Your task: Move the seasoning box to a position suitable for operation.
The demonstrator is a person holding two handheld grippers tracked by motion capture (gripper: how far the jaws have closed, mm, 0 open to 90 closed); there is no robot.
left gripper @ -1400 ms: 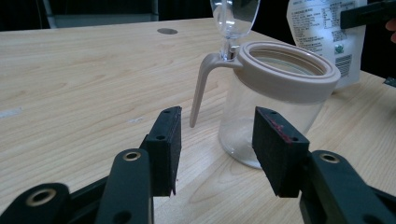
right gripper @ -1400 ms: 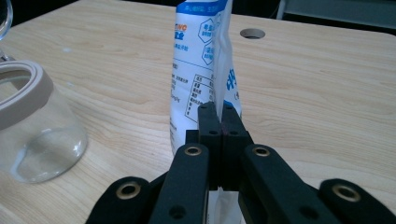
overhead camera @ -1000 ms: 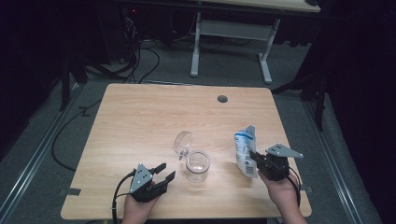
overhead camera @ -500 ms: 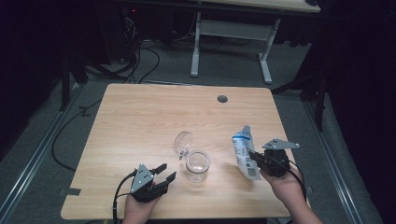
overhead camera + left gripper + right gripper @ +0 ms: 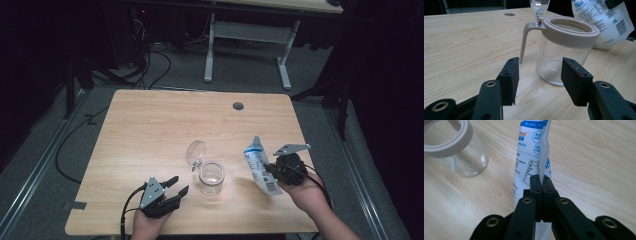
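Note:
A clear glass jar [image 5: 211,176] with a beige rim stands near the table's front middle, its hinged lid [image 5: 195,152] flipped up. My left gripper [image 5: 178,184] rests just left of it, open, its jaws having just widened a little with nothing between them. In the left gripper view the jar [image 5: 564,50] stands a short way beyond the left gripper [image 5: 540,61]. My right gripper [image 5: 267,170] is shut on a white and blue pouch [image 5: 256,160], held upright to the right of the jar. The right gripper [image 5: 541,178] pinches the pouch [image 5: 529,152] at its edge seam, the jar [image 5: 456,147] at upper left.
The wooden table [image 5: 150,130] has a round cable hole [image 5: 238,106] near its far edge. Beyond it stand a white desk frame [image 5: 247,30] and loose cables [image 5: 150,60] on the dark floor.
My right gripper has risen a little with the pouch and drifted slightly left, toward the jar. The left gripper has stayed in place.

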